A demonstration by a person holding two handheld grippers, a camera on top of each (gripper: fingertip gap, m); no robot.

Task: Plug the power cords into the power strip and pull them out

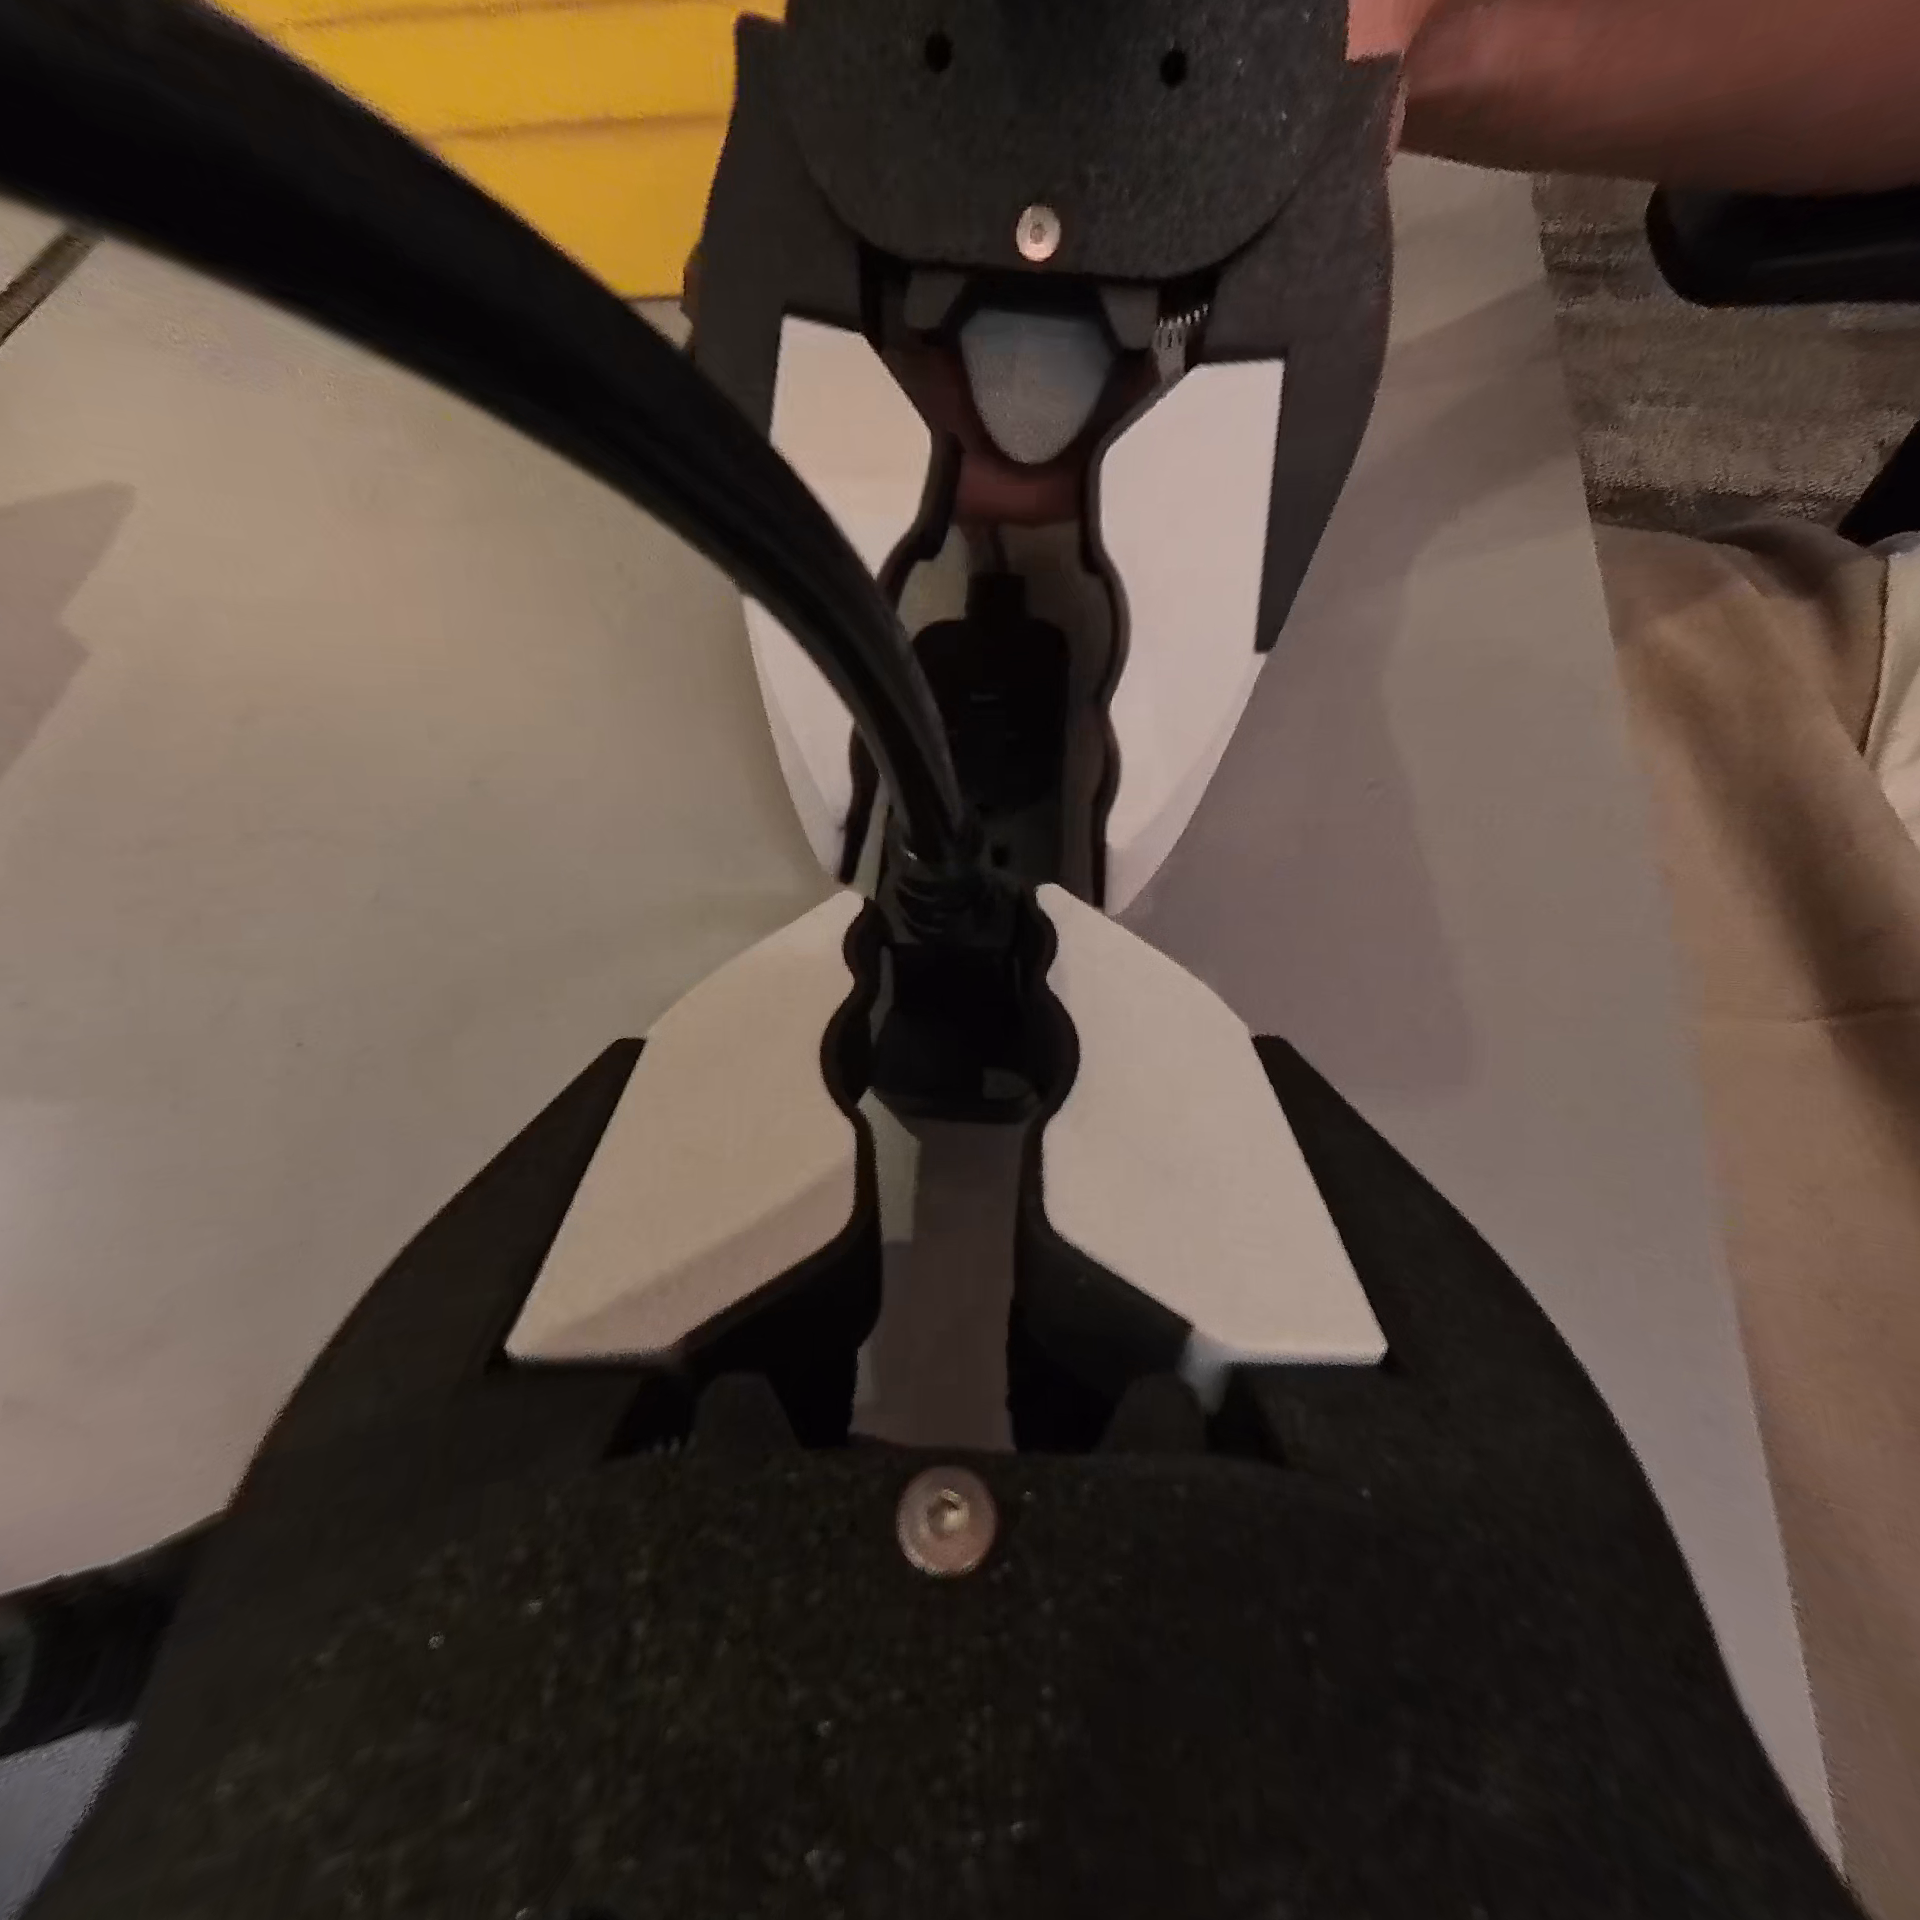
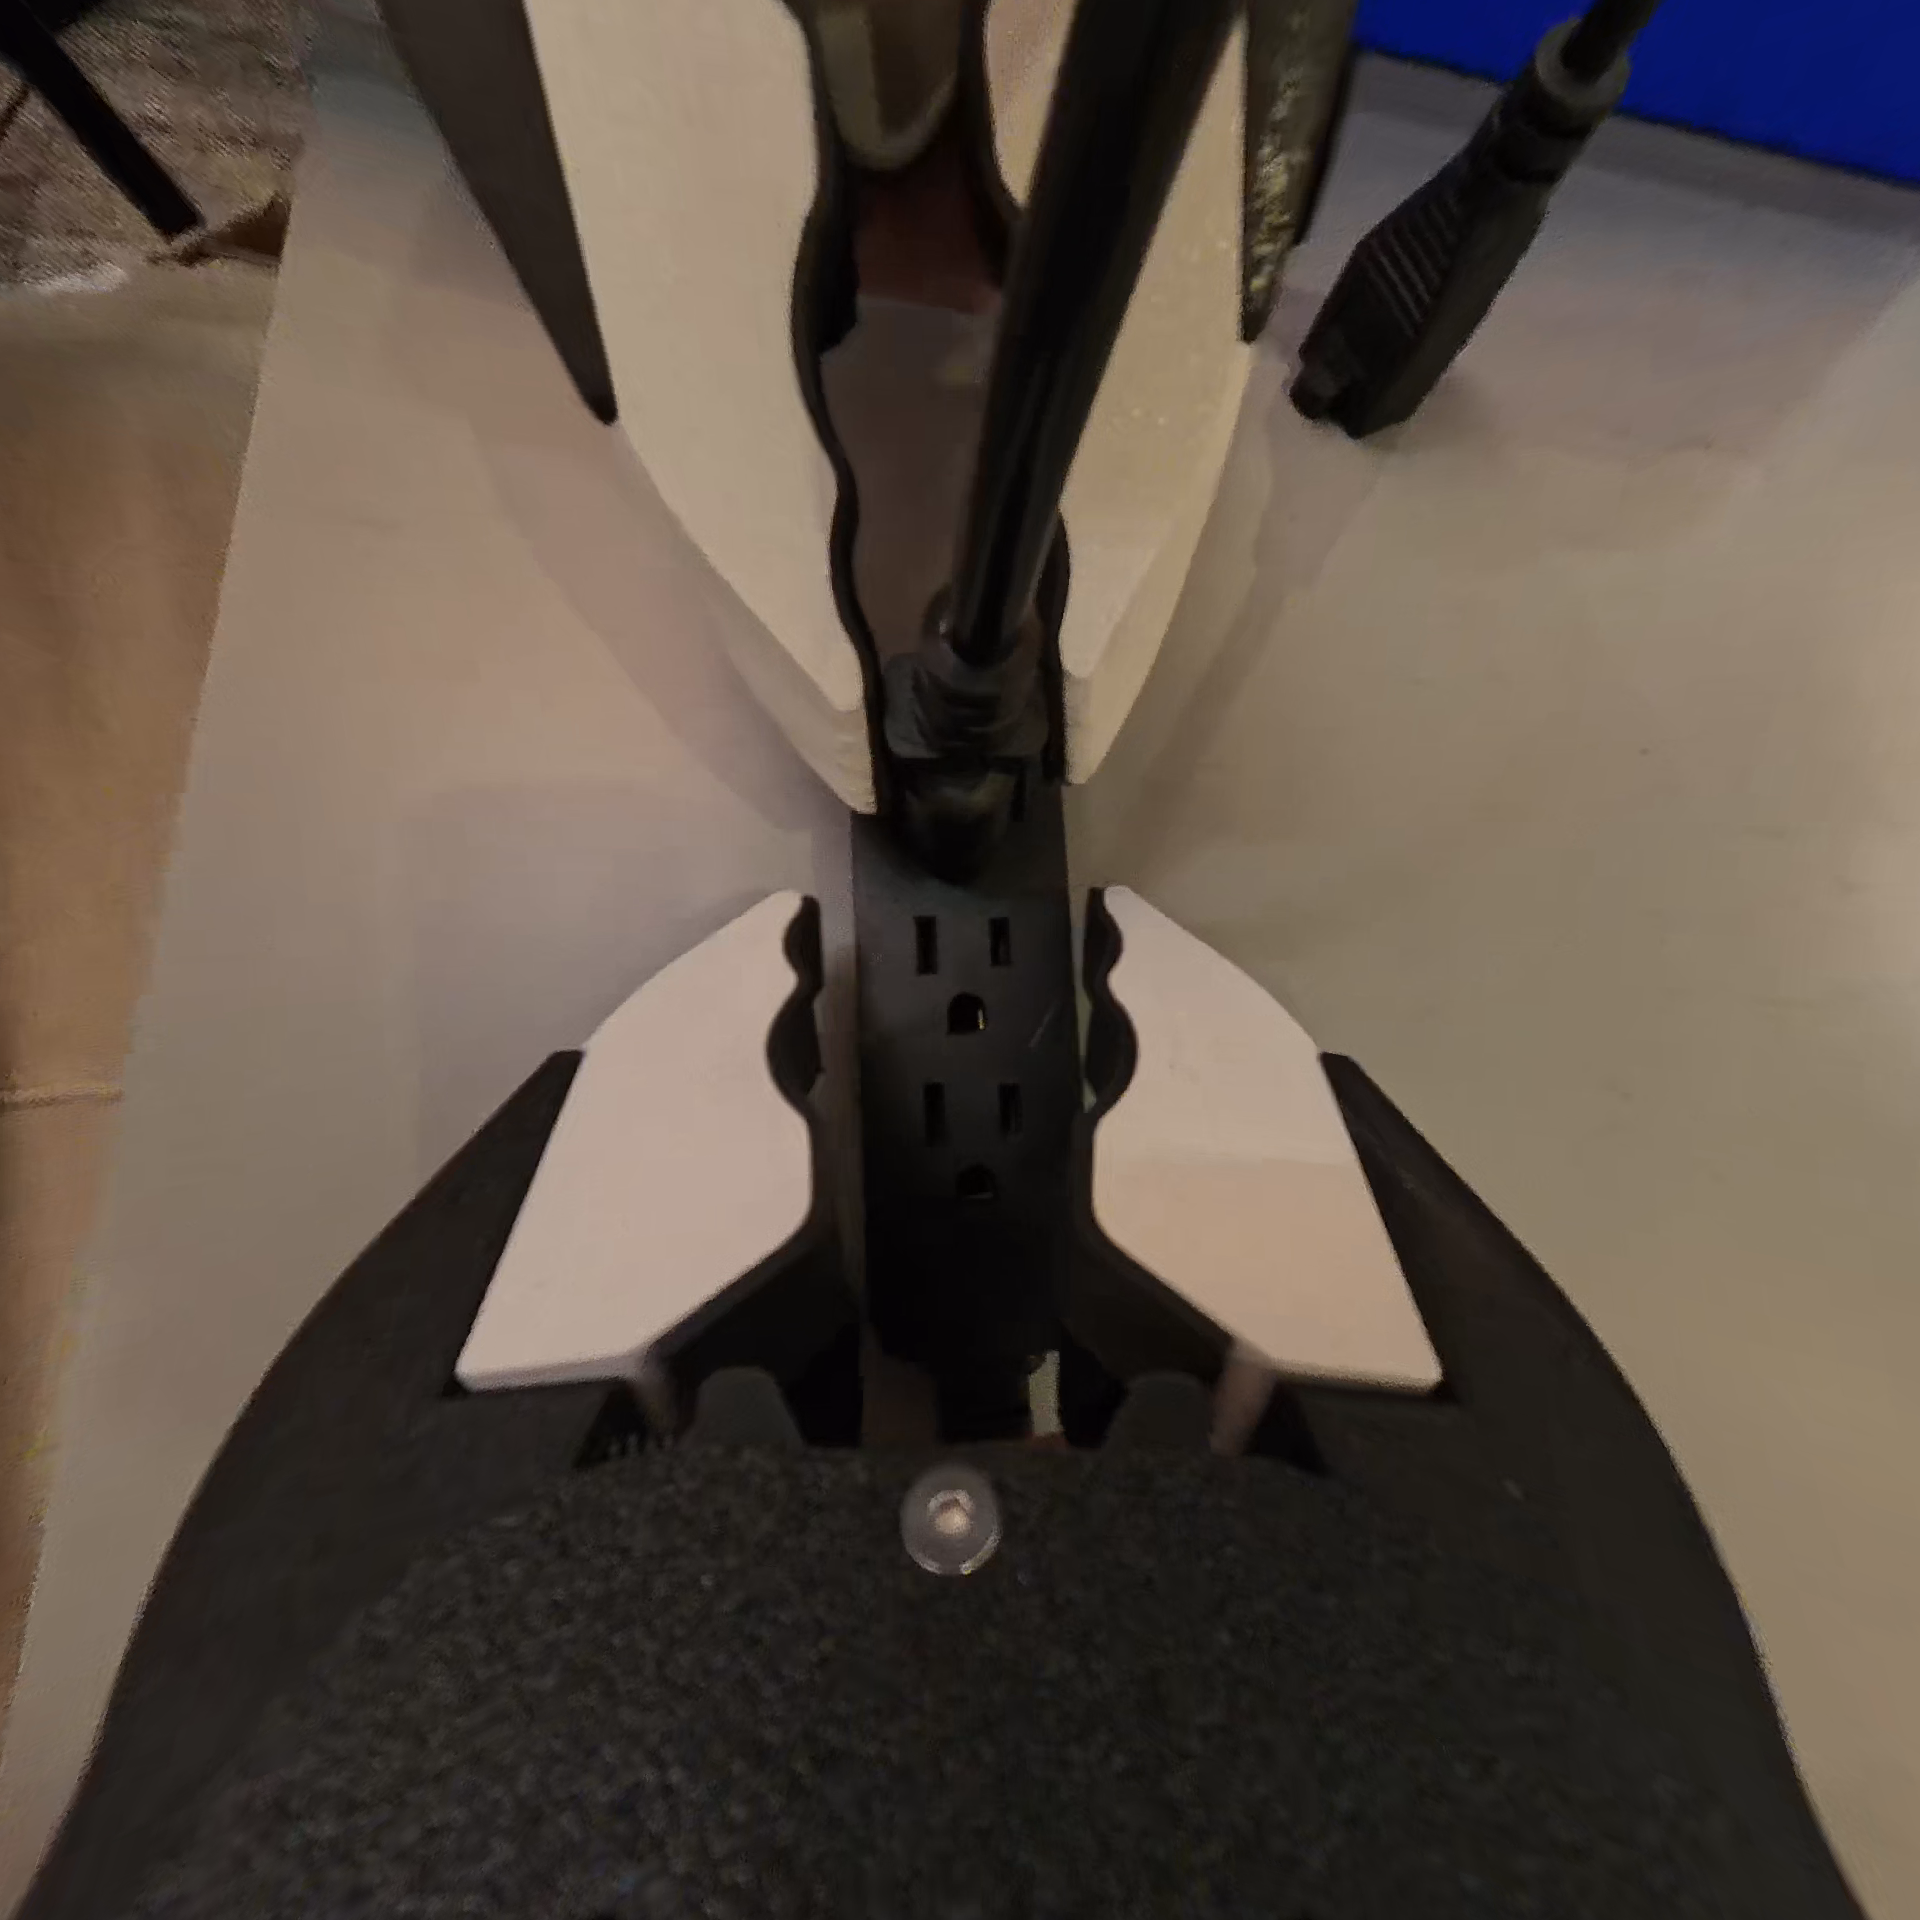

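Observation:
In the left wrist view, my left gripper [image 1: 945, 914] is shut on a black plug [image 1: 951, 1018], and its thick black cord [image 1: 416, 312] arcs up to the left. The plug stands on the black power strip [image 1: 997, 707]. I cannot tell how deep its prongs sit. In the right wrist view, my right gripper [image 2: 951, 904] is shut on the sides of the power strip [image 2: 961, 1143], where two bare outlets show between the fingers. The left gripper [image 2: 966, 769] faces it, holding the plug [image 2: 951, 748] on the strip's far end.
A second black plug [image 2: 1392, 291] with its cord lies loose on the pale table [image 2: 1558, 831] at the far right, near something blue [image 2: 1714, 73]. A yellow object [image 1: 561, 135] stands behind. A person's hand [image 1: 1662, 94] and beige cloth [image 1: 1787, 935] are on the right. Only a small space, under 4 cm, lies between the two pairs of fingers.

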